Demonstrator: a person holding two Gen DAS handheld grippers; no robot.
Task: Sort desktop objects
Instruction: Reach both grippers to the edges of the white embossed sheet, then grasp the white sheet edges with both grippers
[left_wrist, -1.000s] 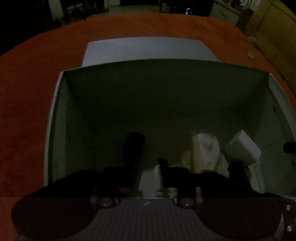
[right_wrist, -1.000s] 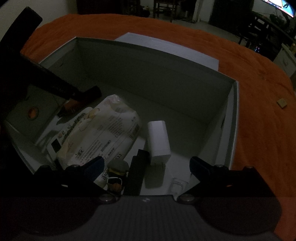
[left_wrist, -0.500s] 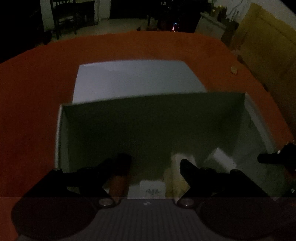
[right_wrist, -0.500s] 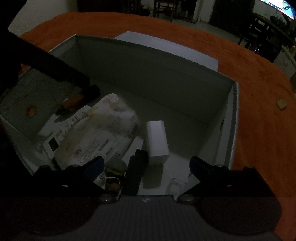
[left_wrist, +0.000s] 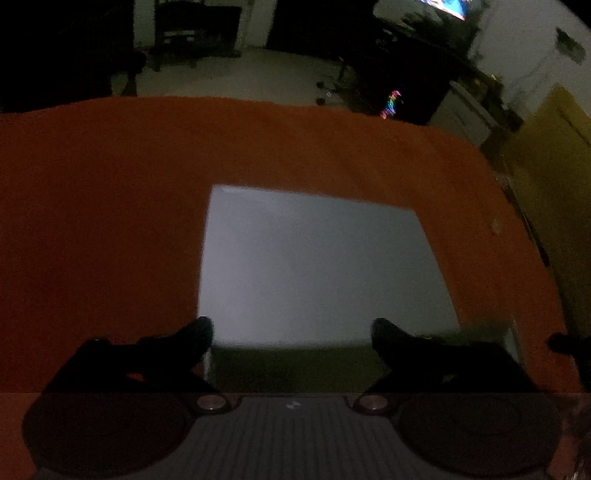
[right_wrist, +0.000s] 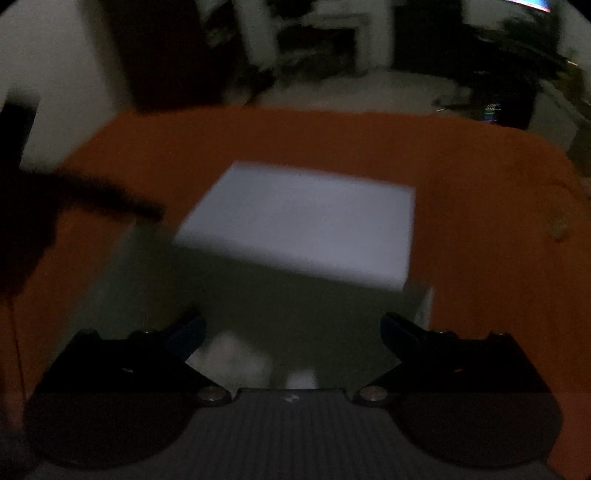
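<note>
A white open box (right_wrist: 280, 310) stands on the orange tablecloth (left_wrist: 110, 206); its flat white lid (left_wrist: 317, 266) lies just behind it. In the left wrist view only the box's far wall (left_wrist: 295, 365) shows, between my fingers. My left gripper (left_wrist: 291, 332) is open and empty, raised over the box's far edge. My right gripper (right_wrist: 291, 328) is open and empty above the box. Pale objects (right_wrist: 236, 358) show dimly on the box floor. The left gripper's dark arm (right_wrist: 92, 195) reaches in at the left of the right wrist view. The scene is dark and blurred.
A small tan scrap (left_wrist: 495, 226) lies on the cloth to the right of the lid; it also shows in the right wrist view (right_wrist: 559, 229). Dark furniture and a lit screen (left_wrist: 443, 7) stand beyond the table's far edge. A yellowish cabinet (left_wrist: 554, 177) is at right.
Both grippers have risen and pulled back from inside the box. The left one, low over the contents before, is open above the far wall. The contents have dropped out of view.
</note>
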